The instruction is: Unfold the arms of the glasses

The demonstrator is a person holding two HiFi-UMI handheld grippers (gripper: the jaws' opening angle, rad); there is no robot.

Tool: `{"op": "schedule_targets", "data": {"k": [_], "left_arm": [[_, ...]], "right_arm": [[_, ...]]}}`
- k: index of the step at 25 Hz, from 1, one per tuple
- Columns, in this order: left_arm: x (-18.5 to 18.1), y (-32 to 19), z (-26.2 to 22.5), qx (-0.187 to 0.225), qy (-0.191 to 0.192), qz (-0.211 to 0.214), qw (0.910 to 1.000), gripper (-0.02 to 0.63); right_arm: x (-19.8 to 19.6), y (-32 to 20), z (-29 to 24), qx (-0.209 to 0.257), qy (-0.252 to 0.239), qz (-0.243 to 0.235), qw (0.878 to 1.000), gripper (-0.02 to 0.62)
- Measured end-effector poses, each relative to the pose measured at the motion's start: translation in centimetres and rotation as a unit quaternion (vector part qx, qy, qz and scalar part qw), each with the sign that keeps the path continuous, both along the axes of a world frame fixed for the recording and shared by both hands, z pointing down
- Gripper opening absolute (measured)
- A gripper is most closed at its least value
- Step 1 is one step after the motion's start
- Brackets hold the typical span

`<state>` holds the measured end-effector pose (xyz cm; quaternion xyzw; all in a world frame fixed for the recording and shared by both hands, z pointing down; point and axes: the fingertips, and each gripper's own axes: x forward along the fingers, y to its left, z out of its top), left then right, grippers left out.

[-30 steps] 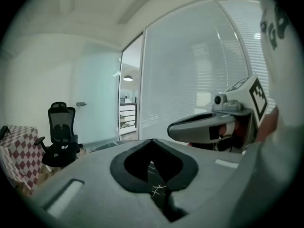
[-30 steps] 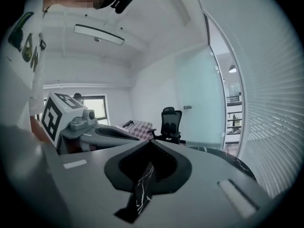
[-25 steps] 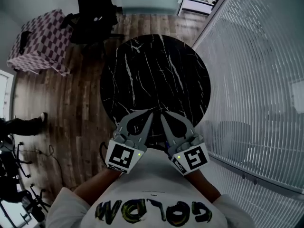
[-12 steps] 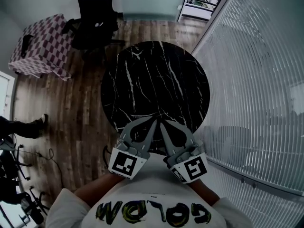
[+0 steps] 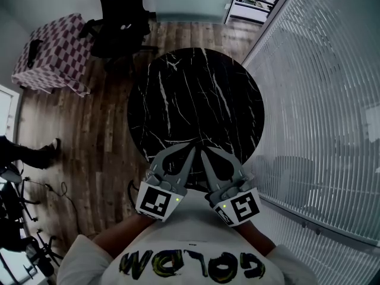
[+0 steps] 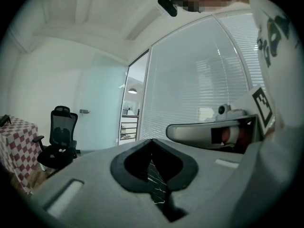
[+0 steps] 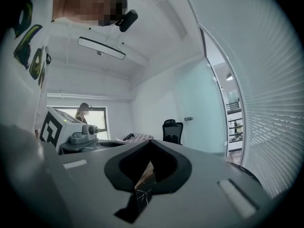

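Observation:
No glasses show in any view. My left gripper (image 5: 192, 149) and right gripper (image 5: 202, 152) are held side by side over the near edge of the round black marble table (image 5: 196, 88), their tips almost meeting. Both are shut, with nothing between the jaws. In the left gripper view the shut left gripper (image 6: 152, 141) points level across the table, and the right gripper (image 6: 209, 129) shows beside it. In the right gripper view the right gripper (image 7: 151, 142) is likewise shut and empty, with the left gripper (image 7: 78, 137) at the left.
The tabletop is bare marble with white veins. A black office chair (image 5: 119, 22) stands beyond the table, and a checkered cloth-covered table (image 5: 50, 52) is at far left. A glass wall with blinds (image 5: 320, 100) runs along the right. A person's legs (image 5: 29, 156) show at left.

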<state>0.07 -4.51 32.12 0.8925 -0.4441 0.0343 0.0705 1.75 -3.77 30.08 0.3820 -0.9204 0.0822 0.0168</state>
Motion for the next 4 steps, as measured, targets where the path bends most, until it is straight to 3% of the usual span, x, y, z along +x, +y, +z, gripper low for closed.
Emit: {"op": "schedule_targets", "data": {"k": [4], "left_arm": [[0.05,-0.15,0.14,0.0,0.0,-0.001,1.0,0.003]], "right_arm": [[0.05,-0.21,0.2,-0.002,0.003,-0.002,1.0,0.0]]}}
